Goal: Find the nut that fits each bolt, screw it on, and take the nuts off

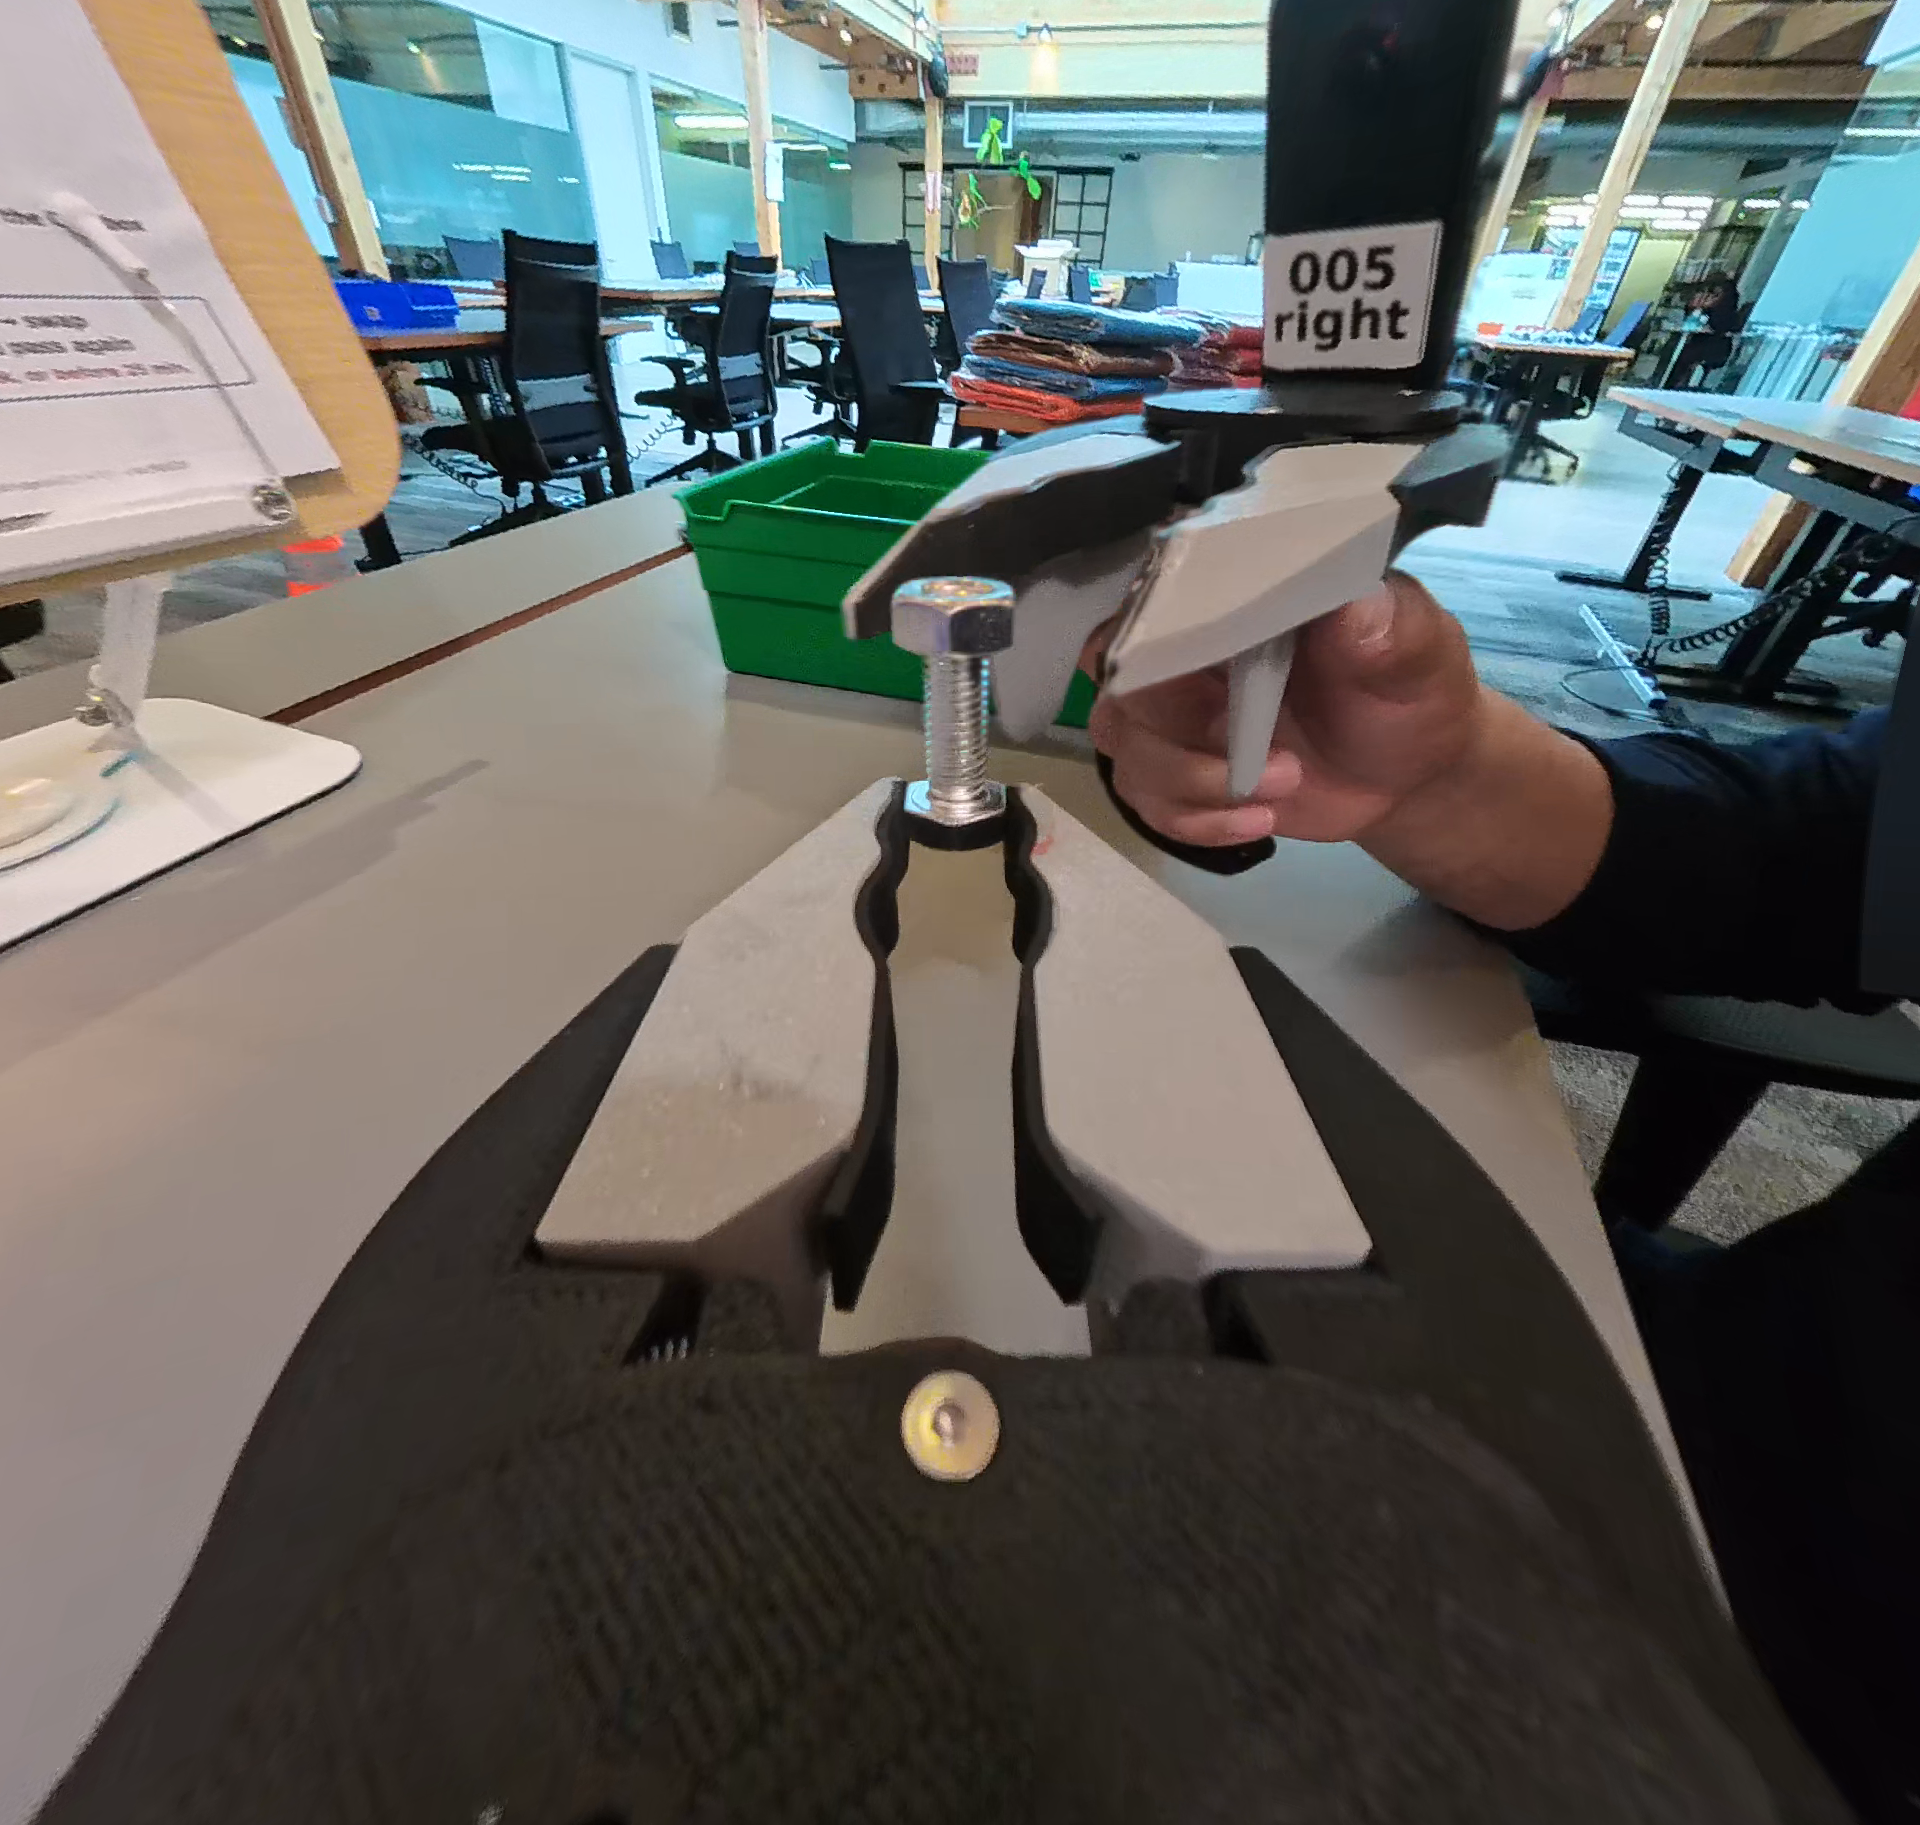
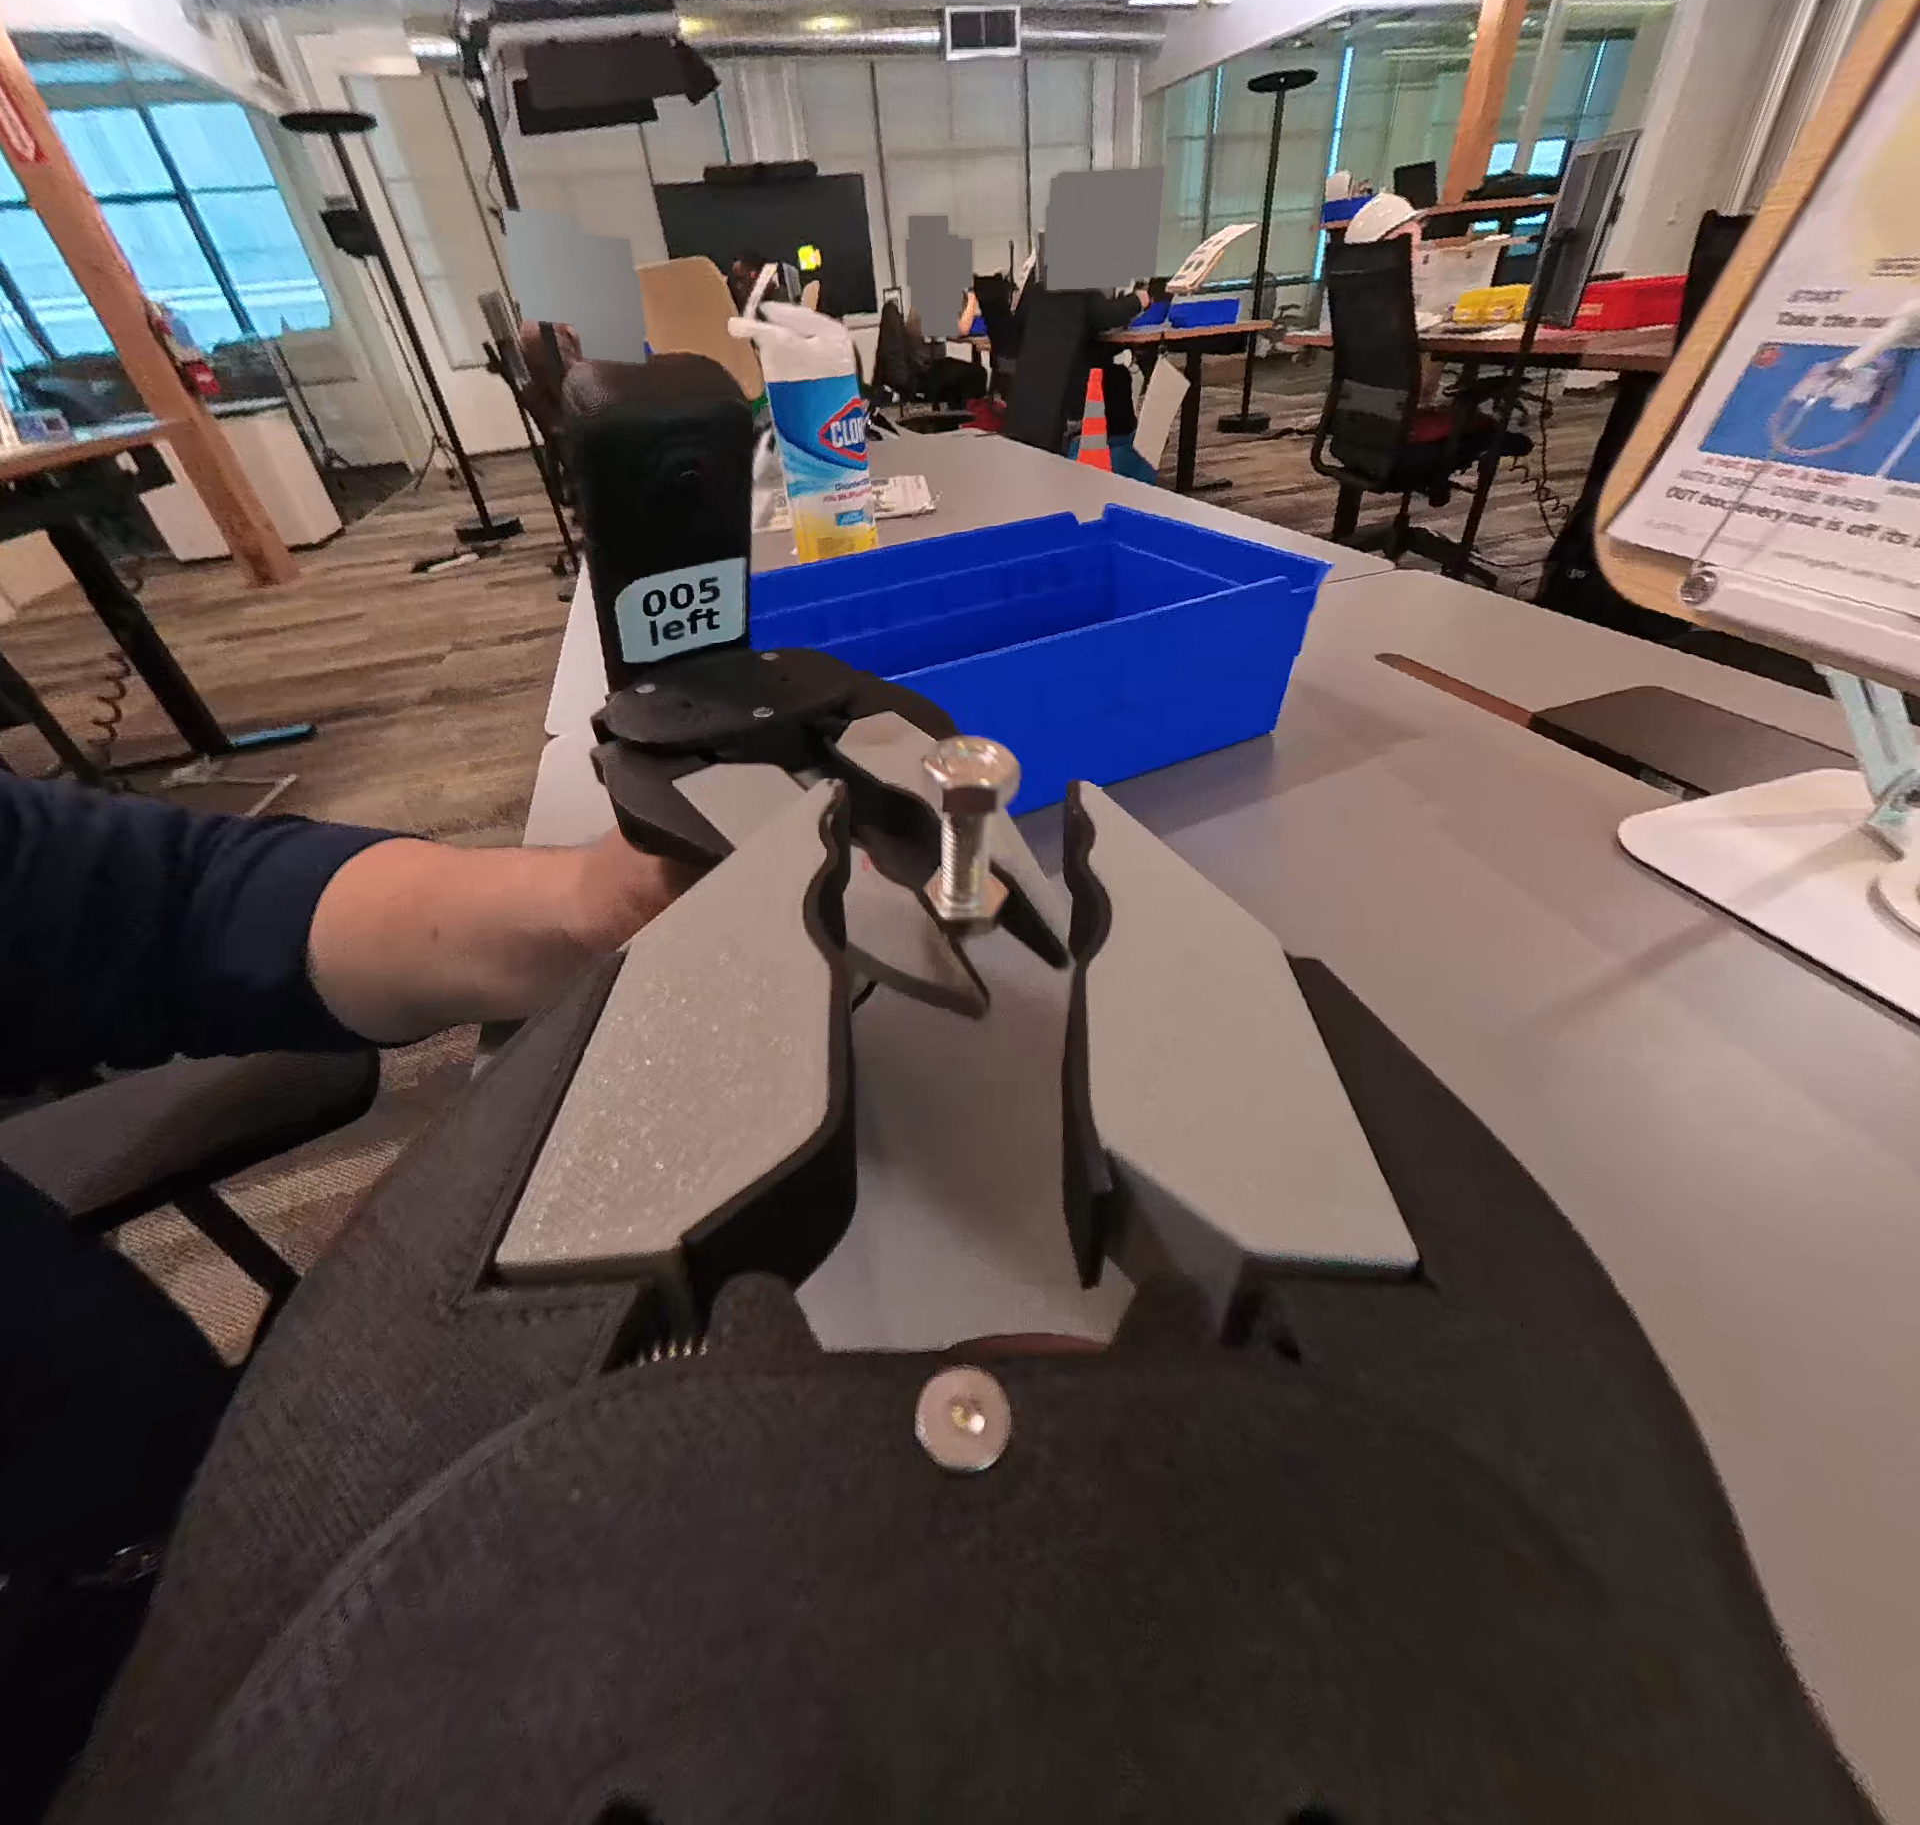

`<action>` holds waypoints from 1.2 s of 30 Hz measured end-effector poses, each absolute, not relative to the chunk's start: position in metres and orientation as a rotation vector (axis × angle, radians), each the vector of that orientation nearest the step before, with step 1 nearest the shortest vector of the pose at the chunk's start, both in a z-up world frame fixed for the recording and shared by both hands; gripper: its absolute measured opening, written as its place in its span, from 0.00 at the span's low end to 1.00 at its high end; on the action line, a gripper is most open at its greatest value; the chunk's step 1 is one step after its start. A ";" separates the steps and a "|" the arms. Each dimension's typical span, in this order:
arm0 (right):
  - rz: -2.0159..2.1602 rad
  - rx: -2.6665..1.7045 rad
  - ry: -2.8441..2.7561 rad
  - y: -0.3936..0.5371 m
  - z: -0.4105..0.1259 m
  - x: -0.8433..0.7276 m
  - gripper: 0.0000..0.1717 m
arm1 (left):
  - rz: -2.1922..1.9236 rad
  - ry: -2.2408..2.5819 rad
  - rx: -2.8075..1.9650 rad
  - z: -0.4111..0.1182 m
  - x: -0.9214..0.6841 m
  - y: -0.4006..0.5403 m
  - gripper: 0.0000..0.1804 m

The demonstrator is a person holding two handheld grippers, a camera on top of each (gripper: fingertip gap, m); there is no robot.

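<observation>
Left wrist view: left gripper (image 1: 956,819) level, jaws clamping nut (image 1: 954,801), bolt (image 1: 954,679) upright; right gripper (image 2: 961,861) jaws wide, holding nothing.

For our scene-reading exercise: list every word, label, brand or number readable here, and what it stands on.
I do not copy writing; its bearers:
White label on a black camera housing.
Pale label on another black housing.
Blue-and-yellow wipes canister.
Two instruction sheets, mostly blurred.

Silver bolt (image 1: 953,674), green bin (image 1: 800,570)
</observation>
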State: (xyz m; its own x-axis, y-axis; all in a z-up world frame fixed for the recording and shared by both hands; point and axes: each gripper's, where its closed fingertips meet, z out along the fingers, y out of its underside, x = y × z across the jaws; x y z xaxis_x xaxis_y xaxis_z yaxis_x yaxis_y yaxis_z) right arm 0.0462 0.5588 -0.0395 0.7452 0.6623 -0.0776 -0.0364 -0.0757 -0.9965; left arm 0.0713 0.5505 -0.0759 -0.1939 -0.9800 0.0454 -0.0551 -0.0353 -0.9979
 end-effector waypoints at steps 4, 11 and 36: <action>0.691 -1.525 -0.526 0.556 -0.036 0.039 0.19 | -1.346 1.382 -1.175 -0.076 0.072 0.550 0.09; 0.642 -1.553 -0.540 0.561 -0.040 0.032 0.24 | -1.334 1.427 -1.176 -0.084 0.077 0.542 0.09; 0.690 -1.567 -0.600 0.559 -0.045 0.020 0.25 | -1.305 1.467 -1.156 -0.087 0.079 0.535 0.09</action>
State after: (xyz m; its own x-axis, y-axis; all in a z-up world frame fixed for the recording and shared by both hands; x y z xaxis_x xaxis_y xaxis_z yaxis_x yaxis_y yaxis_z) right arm 0.0202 0.5592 -0.0454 0.6849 0.7235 -0.0867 -0.0147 -0.1053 -0.9943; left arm 0.0788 0.5354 -0.0874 -0.2253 -0.9742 -0.0094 -0.1039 0.0336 -0.9940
